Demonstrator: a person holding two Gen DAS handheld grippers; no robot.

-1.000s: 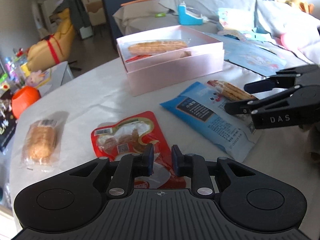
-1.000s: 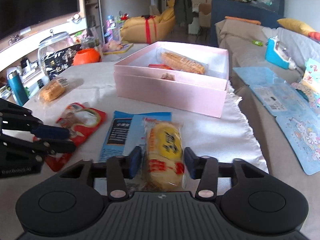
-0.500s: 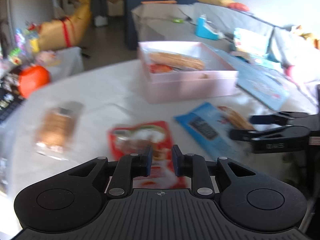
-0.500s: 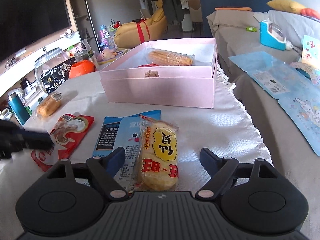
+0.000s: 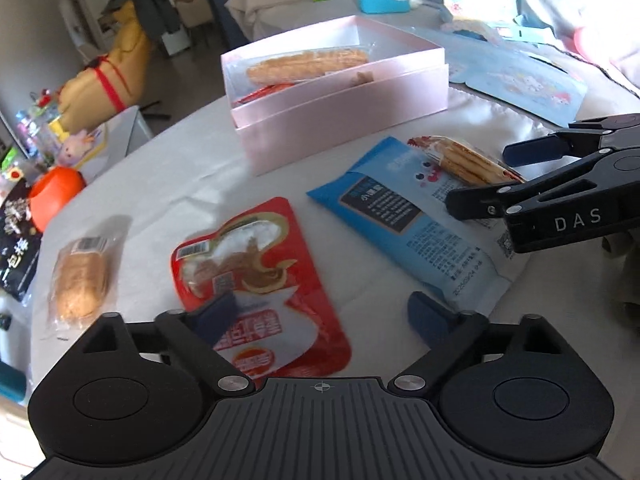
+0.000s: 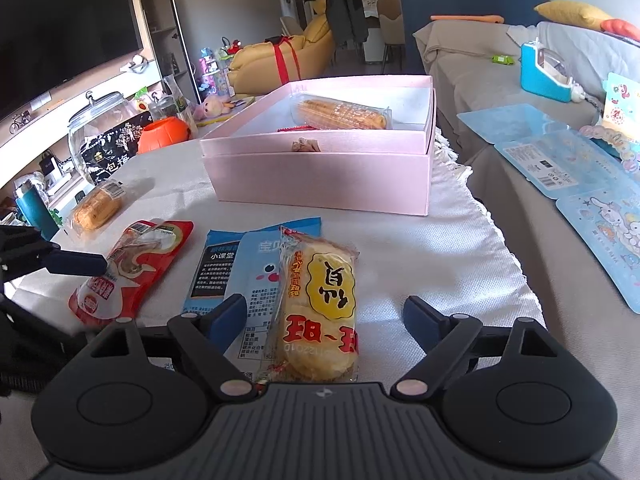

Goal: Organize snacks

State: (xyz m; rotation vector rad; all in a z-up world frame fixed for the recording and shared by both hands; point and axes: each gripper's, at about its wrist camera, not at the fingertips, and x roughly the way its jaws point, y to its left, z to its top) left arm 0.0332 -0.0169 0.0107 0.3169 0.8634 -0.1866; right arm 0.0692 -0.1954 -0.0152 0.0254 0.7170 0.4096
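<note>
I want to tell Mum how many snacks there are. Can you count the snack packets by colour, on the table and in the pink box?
Red packets: 2, one on the table, one in the pink box
Blue packet: 1
Yellow rice cracker packet: 1
Clear bread packet: 1
Clear corn packet: 1
Total: 6

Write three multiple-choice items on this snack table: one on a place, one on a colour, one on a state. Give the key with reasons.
1. Where does the rice cracker pack lie?
A. in the pink box
B. partly on the blue pack
C. on the sofa

2. What colour is the pouch under the left gripper?
A. red
B. green
C. black

3. How does the right gripper stand?
A. clamped on the cracker pack
B. jaws apart, clear of the pack
C. holding the box lid

Key: B, it overlaps the blue pack on the cloth; A, the pouch is red and white; B, gaps show on both sides of the pack.
</note>
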